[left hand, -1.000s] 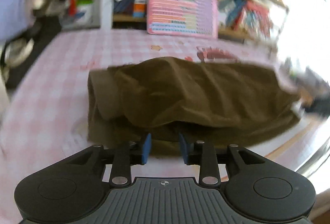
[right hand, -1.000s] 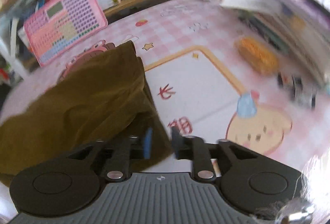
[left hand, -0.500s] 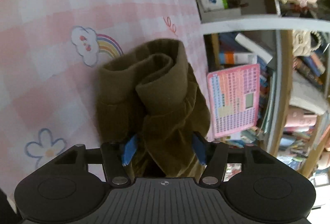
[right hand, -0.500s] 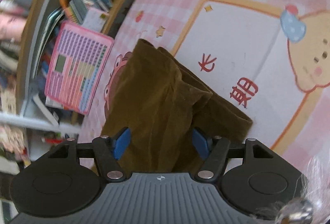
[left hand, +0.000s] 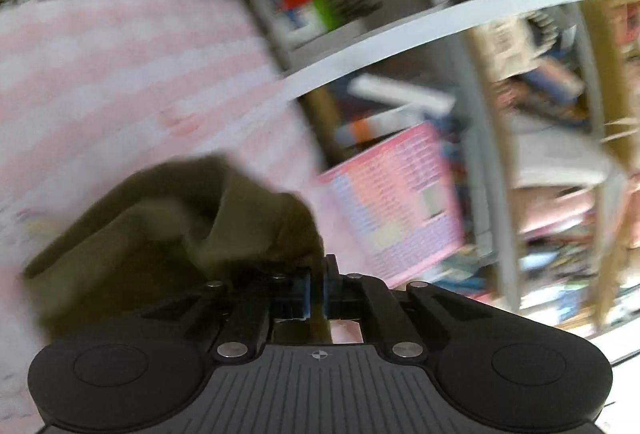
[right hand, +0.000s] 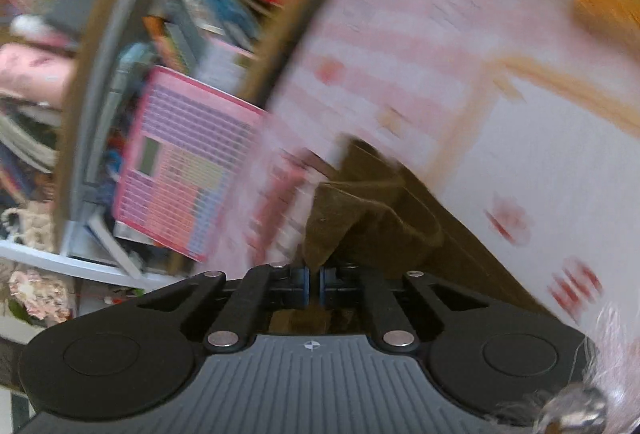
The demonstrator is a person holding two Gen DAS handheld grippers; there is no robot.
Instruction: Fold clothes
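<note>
Both my grippers are pinching the olive-brown garment over the pink checked mat.

My left gripper is clamping a bunched fold of the olive-brown garment, jaws having just closed on the cloth; my right gripper is likewise nipping its other end, jaws just closed. Beyond, the garment is trailing onto the pink checked mat. Farther off, a pink keyboard toy is leaning against blurred bookshelves.
</note>
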